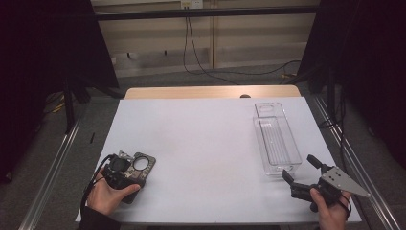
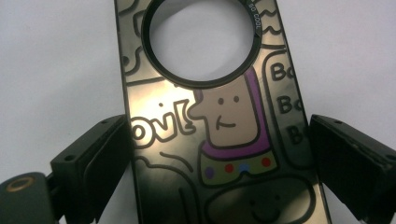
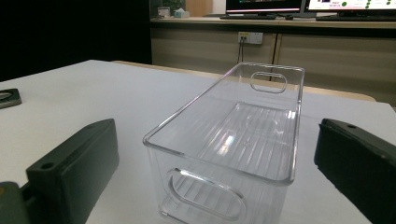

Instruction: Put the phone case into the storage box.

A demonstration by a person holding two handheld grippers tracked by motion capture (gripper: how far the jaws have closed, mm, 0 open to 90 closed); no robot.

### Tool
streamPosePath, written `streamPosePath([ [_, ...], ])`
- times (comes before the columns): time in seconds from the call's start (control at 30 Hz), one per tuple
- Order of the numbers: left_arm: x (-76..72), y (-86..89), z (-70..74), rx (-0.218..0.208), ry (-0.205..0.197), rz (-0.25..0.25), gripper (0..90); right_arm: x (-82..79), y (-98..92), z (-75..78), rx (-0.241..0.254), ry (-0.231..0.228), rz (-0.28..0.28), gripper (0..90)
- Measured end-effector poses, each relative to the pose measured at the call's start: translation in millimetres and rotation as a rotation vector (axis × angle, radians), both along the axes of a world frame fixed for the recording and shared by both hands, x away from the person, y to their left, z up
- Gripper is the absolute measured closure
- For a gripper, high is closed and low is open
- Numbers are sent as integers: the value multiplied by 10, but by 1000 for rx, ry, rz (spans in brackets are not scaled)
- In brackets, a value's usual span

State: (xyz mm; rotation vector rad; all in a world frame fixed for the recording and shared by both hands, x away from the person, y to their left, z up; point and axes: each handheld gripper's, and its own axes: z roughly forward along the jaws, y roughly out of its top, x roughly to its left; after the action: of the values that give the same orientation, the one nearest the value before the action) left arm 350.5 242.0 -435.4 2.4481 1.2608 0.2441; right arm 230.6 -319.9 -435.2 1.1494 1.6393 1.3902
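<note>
I see the left gripper jaws apart, straddling the phone case near the desk's front-left corner. The right gripper jaws stand apart before the clear bin.

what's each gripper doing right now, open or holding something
left gripper: open, jaws either side of the phone case, not pressing it
right gripper: open, holding nothing, facing the clear bin

On the cartoon-printed phone case you can read "SO COOL" on the ring around its round hole, "Bo" repeated along one edge, and "ov!" beside the figure.
</note>
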Motion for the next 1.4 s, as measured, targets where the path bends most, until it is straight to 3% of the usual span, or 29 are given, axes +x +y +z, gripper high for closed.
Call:
streamPosePath([
  [0.17,-4,-7,26,3,13,4,119,0,-1,0,1,0,-2,0],
  [0.53,-10,19,39,-14,6,11,125,2,-2,0,1,-1,-4,0],
  [0.83,-29,77,37,-68,-20,22,125,3,-1,1,0,-1,-4,0],
  [1.03,-47,123,109,-141,-89,34,125,4,-1,0,0,-1,-5,0],
  [1.27,-87,137,201,-231,-171,12,125,4,0,0,-1,0,-4,0],
  [1.4,-118,107,260,-258,-213,-9,125,4,0,0,-1,0,-4,0],
])
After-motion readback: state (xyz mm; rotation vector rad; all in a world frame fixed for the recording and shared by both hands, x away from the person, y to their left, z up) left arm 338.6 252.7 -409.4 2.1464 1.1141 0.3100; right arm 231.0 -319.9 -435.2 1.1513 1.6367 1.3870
